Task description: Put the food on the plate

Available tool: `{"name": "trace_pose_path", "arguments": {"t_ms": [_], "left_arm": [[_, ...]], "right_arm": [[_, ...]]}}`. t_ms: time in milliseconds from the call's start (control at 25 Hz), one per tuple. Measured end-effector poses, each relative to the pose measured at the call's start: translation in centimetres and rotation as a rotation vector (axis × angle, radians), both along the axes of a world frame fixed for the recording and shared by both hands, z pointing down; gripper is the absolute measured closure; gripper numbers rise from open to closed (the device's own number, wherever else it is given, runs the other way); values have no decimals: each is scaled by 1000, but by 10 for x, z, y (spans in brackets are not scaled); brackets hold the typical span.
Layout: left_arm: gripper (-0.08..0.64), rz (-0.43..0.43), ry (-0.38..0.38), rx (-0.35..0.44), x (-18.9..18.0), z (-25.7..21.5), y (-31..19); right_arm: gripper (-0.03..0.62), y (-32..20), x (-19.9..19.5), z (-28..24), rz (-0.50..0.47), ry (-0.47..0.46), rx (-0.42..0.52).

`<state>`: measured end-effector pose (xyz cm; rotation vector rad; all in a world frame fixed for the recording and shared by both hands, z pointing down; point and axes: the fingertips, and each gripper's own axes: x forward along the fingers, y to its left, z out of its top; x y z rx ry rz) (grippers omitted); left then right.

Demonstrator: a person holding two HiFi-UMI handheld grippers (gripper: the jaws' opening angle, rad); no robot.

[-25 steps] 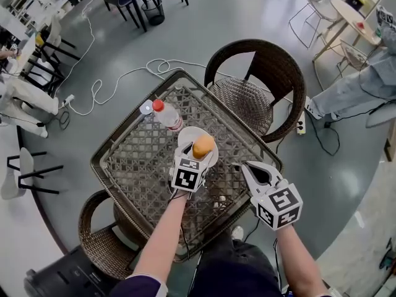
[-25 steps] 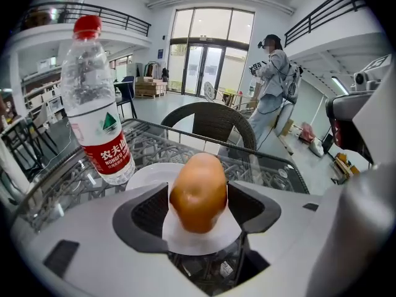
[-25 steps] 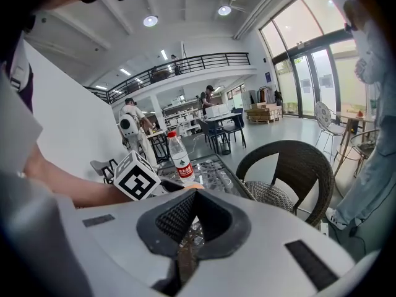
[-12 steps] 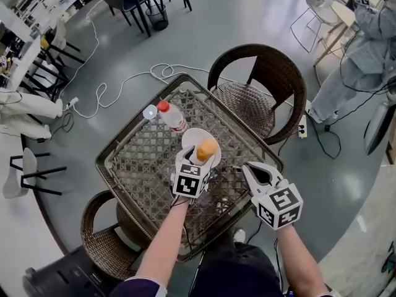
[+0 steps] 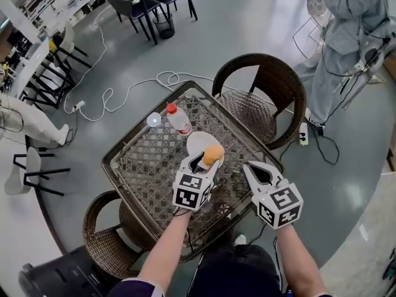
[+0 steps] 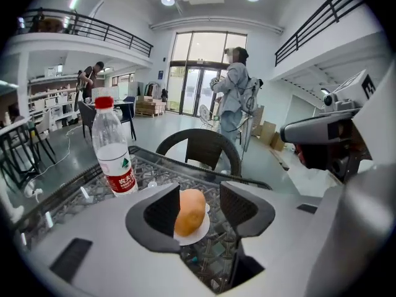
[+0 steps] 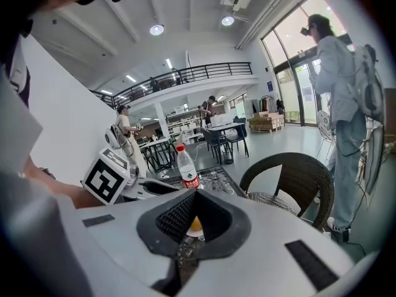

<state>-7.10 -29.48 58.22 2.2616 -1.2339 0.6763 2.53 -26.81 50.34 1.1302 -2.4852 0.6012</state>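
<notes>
Okay: one bread roll [image 6: 190,211] on one white plate [image 5: 199,142], just ahead of left gripper [image 6: 199,197]; jaws apart, just been closing, nothing gripped. One water bottle [image 6: 116,153] front-left. Right gripper [image 7: 194,197] closed, empty.

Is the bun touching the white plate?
Touching. The left gripper view shows the bun sitting right on the white plate, its underside meeting the plate with no gap.
</notes>
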Motion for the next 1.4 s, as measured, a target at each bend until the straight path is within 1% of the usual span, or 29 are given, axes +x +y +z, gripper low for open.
{"name": "trace_pose_path", "arguments": {"t_ms": [120, 240, 320, 520, 680, 1000, 1400], "left_arm": [[405, 3, 16, 61, 5, -24, 6], [496, 8, 20, 135, 10, -55, 14], [547, 9, 36, 169, 13, -74, 20], [551, 13, 119, 202, 20, -111, 34], [551, 4, 157, 229, 20, -133, 44], [551, -10, 180, 284, 20, -166, 46], [551, -21, 192, 309, 15, -180, 54]], "right_arm": [[589, 0, 0, -10, 4, -14, 18], [589, 2, -2, -23, 9, -35, 42], [589, 2, -1, -33, 16, -52, 58], [589, 3, -2, -58, 31, -95, 105], [589, 6, -6, -76, 30, -126, 143], [589, 9, -17, -103, 3, -179, 198], [589, 14, -25, -116, -11, -187, 233]]}}
